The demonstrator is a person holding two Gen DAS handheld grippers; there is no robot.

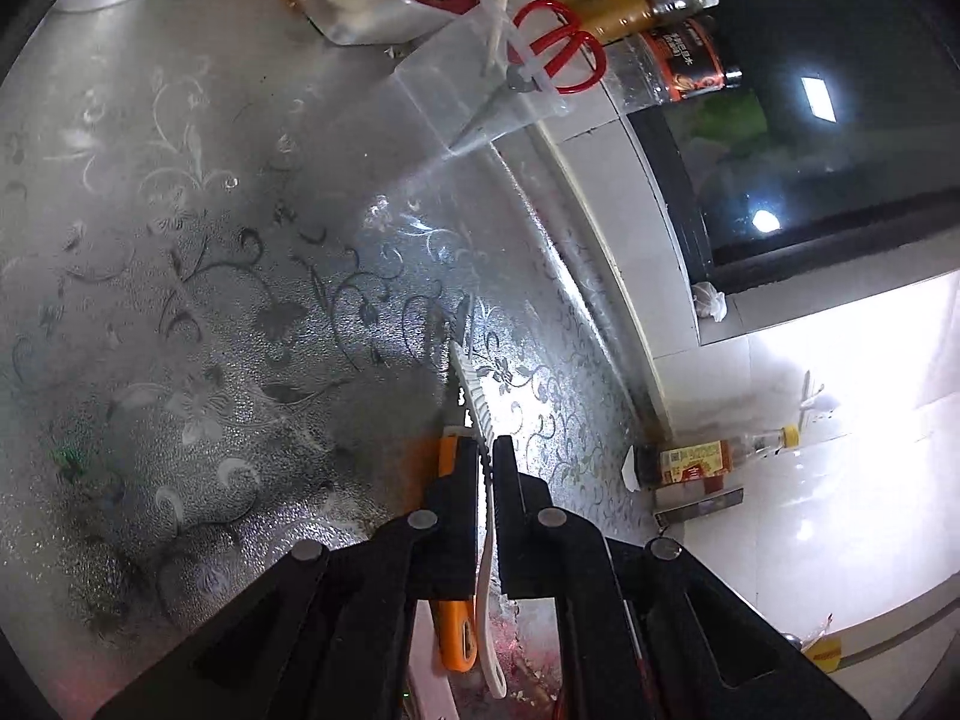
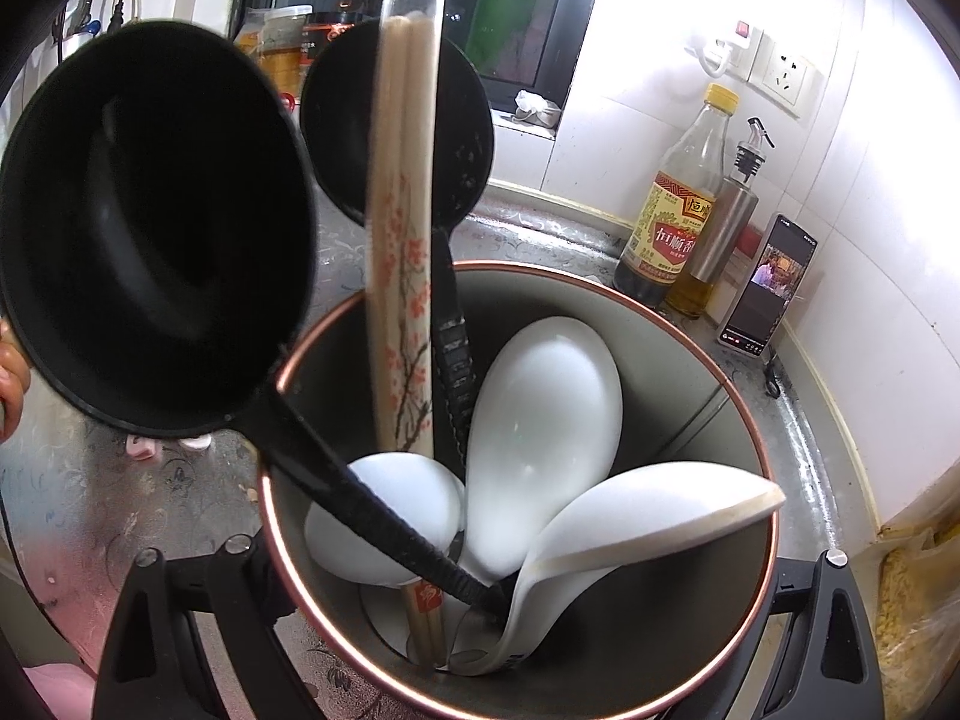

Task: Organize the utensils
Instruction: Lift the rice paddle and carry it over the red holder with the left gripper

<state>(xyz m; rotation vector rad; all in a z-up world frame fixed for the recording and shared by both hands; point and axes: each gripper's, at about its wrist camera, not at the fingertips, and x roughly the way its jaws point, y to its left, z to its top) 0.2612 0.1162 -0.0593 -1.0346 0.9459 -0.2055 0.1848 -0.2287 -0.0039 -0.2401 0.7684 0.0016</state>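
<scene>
Over the patterned worktop (image 1: 252,252), the left gripper (image 1: 486,456) had its jaws clamped on a white utensil (image 1: 480,420) and an orange-handled one (image 1: 453,618), seemingly for transfer, while the right gripper (image 2: 480,576) spread its jaws wide around the holder (image 2: 708,372), apparently to steady it.

Far ahead of the jaws in the left wrist view, a clear plastic bottle with a dark orange label (image 1: 672,60) lies on its side near the dark window (image 1: 810,120). The counter cover, a silvery embossed sheet with a flower pattern (image 1: 210,270), spreads ahead and to the left. In the right wrist view, ahead and to the right, a tall vinegar bottle with a yellow cap (image 2: 678,204) stands just beside a steel oil dispenser (image 2: 720,234); a lit smartphone (image 2: 768,288) leans on the white tiled wall (image 2: 870,192).
</scene>
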